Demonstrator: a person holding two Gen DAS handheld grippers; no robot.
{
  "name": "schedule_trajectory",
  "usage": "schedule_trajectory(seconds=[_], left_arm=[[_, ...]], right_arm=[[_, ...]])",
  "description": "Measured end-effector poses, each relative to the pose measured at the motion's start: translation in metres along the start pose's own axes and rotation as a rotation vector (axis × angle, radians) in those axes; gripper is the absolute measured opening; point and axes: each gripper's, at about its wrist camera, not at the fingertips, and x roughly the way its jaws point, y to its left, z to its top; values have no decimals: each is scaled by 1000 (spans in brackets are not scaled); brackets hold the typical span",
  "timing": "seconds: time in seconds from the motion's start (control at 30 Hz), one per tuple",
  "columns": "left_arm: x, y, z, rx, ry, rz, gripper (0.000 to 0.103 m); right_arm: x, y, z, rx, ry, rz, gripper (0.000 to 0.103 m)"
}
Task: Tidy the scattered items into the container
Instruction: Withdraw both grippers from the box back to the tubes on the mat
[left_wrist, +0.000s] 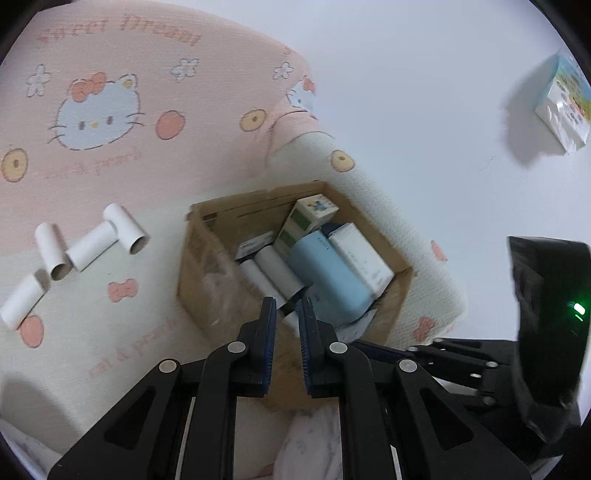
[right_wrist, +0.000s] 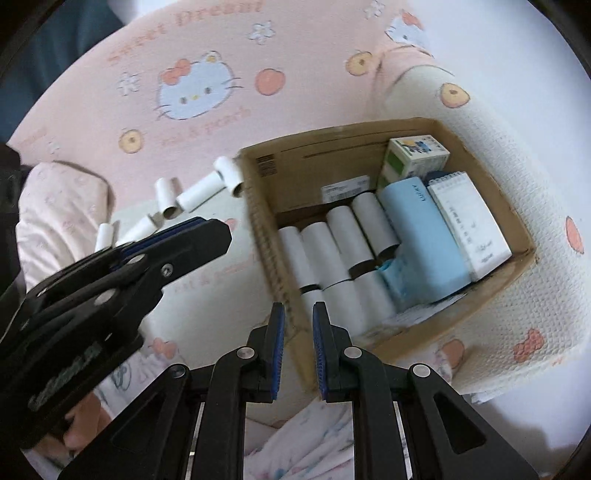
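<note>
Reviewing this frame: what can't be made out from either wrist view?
- Brown cardboard box: near wall, right wrist view, hidden behind the right gripper.
- White paper tubes on the bedding: count unsure; the left gripper covers some in the right view.
- Label print on the light blue pack: too small.

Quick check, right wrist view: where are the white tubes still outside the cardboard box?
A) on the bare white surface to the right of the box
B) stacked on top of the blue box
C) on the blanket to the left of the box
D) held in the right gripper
C: the loose white tubes lie on the blanket left of the cardboard box; the right gripper holds nothing.
</note>
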Motion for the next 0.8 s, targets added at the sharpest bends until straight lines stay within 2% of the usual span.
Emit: schedule_trajectory(seconds=[0.2, 0.33, 0.4, 0.47, 0.5, 0.63, 0.8], left_arm=[[-10, 28, -27, -61, 4, 18, 13], [-15, 55, -49, -116, 22, 34, 13], [-16, 71, -58, -145, 29, 39, 14], [-14, 90, -66, -164, 42, 70, 14], [-13, 97, -68, -168, 45, 84, 15], [-5, 133, -71, -217, 63, 106, 15], [11, 178, -66, -276, 81, 101, 15]], right_arm=[[-16, 45, -30, -224, -107, -47, 12], [-16, 68, -44, -261, -133, 0, 12], [-13, 79, -49, -279, -151, -16, 12], [-7, 94, -53, -326, -164, -41, 12], [1, 109, -57, -391, -178, -65, 12], [16, 126, -59, -454, -200, -82, 12], [54, 137, -40, -445, -161, -85, 12]])
